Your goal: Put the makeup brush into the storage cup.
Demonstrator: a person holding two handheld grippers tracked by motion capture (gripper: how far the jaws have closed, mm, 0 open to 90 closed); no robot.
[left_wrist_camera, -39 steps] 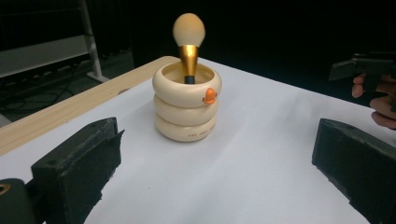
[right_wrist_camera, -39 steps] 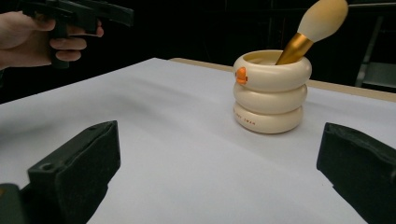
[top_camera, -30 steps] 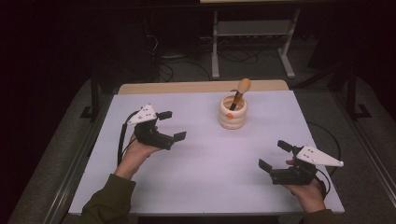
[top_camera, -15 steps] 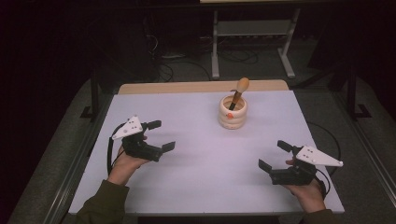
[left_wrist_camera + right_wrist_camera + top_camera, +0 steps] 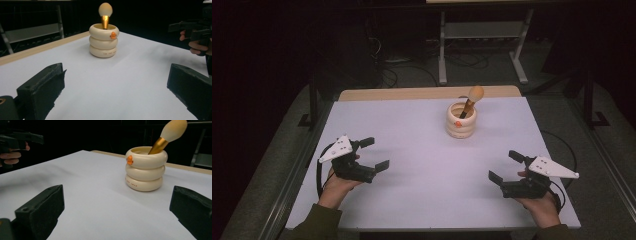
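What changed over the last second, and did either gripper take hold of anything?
The left gripper pulled back from mid-table toward the near left edge, jaws open, holding nothing. The right gripper, also open, stayed put, as did the cream holder and the brush standing in it.

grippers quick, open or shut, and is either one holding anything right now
Left gripper: open, holding nothing, low over the white table.
Right gripper: open, holding nothing, apart from the cream ringed holder.

Left gripper [image 5: 112, 100] jaws standing wide apart over the white bench [image 5: 140, 75], nothing between. Cream ringed cup [image 5: 103, 41] sitting ahead, brush [image 5: 105, 12] sticking up inside. Right gripper [image 5: 192, 27] showing at right edge.
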